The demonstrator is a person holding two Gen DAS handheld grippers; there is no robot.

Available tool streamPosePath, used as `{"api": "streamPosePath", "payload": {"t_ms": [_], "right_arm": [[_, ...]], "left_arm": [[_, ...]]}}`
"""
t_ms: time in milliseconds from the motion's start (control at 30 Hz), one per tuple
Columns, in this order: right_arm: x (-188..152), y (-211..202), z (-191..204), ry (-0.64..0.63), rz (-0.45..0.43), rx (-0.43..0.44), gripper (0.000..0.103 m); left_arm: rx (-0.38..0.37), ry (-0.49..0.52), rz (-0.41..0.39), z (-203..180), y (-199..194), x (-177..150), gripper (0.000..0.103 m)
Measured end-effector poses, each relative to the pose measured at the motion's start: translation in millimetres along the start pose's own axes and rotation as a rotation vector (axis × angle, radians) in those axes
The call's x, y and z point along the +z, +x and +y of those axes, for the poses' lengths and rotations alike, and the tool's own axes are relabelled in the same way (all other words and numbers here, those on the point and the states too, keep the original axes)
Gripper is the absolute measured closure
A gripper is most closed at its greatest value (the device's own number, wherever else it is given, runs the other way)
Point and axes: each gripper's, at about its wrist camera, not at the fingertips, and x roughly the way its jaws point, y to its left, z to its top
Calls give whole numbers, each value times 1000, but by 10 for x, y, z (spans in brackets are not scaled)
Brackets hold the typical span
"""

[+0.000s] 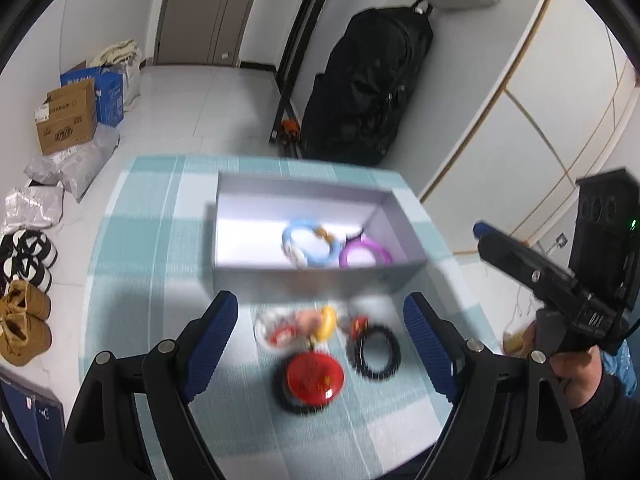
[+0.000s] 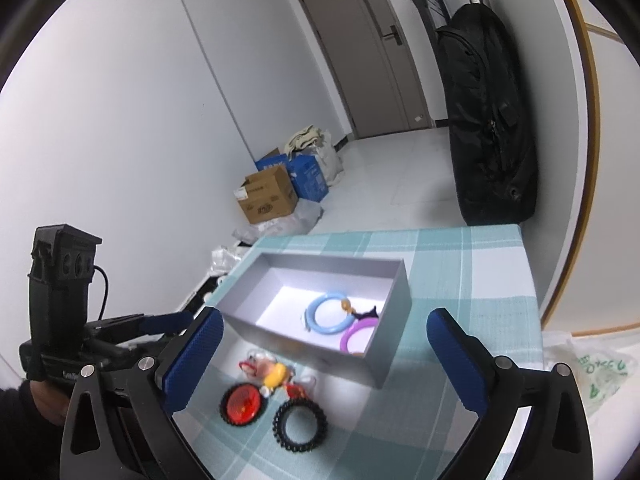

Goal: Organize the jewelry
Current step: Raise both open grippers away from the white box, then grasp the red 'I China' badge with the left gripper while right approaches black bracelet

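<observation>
A grey open box (image 1: 312,280) (image 2: 320,356) sits on a checked teal tablecloth. Inside lie a light blue bracelet (image 1: 306,246) (image 2: 328,314) and a purple bracelet (image 1: 364,254) (image 2: 358,336). In front of the box lie a black beaded bracelet (image 1: 374,352) (image 2: 300,426), a red round piece on a black ring (image 1: 314,378) (image 2: 242,404) and a small heap of pink, yellow and red trinkets (image 1: 308,324) (image 2: 270,372). My left gripper (image 1: 320,352) is open above these loose pieces. My right gripper (image 2: 324,360) is open and empty above the table.
The tablecloth (image 1: 160,240) (image 2: 480,280) covers a small table. The floor at the left holds cardboard boxes (image 1: 68,120) (image 2: 268,196), bags and shoes (image 1: 24,320). A black bag (image 1: 368,88) (image 2: 488,120) hangs beyond the table. A plastic bag (image 2: 592,372) lies at the right.
</observation>
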Motion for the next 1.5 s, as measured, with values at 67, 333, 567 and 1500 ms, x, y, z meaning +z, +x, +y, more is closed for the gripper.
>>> {"api": "streamPosePath", "payload": {"t_ms": [67,333,567,1500], "right_arm": [[-44,-25,33,-17,11,-12,0],[-164,-96,86,-53,38,-29,0],[-181,-108,99,-59,38,-26,0],[-296,34,126,-73,133,-29,0]], "left_arm": [[9,18,17,-23,30,-82,21],[105,183,85,-152,231,-343,21],[138,236,111,-188,343,-383,36],[20,130,27,-198,16,-227,65]]}}
